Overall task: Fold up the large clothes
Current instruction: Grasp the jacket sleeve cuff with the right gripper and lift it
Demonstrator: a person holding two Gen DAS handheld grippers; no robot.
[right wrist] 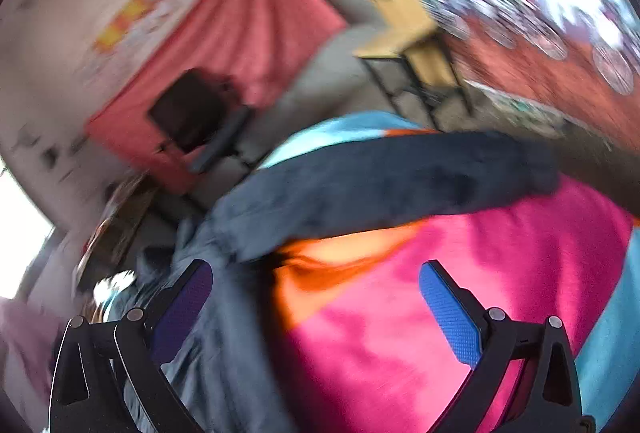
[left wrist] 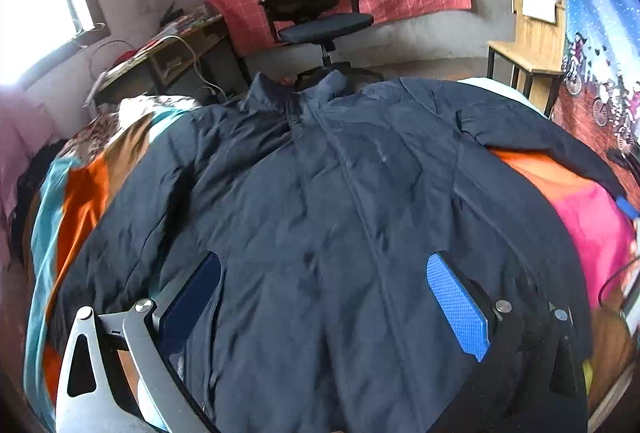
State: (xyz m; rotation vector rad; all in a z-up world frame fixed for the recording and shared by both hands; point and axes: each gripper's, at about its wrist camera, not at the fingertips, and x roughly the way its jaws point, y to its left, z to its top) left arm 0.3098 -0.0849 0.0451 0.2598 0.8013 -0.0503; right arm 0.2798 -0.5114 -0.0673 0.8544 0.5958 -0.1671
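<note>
A large dark navy jacket lies spread face up on a bed, collar toward the far end, both sleeves stretched out sideways. My left gripper is open and empty, hovering over the jacket's lower front. In the blurred right wrist view, my right gripper is open and empty above the pink and orange bedcover, beside the jacket's right sleeve, which runs across the view. The jacket's body edge lies under the left finger.
The bed has a striped cover in teal, orange and pink. A black office chair stands beyond the bed's far end. A wooden chair stands at the back right. A cluttered desk is at the back left by the window.
</note>
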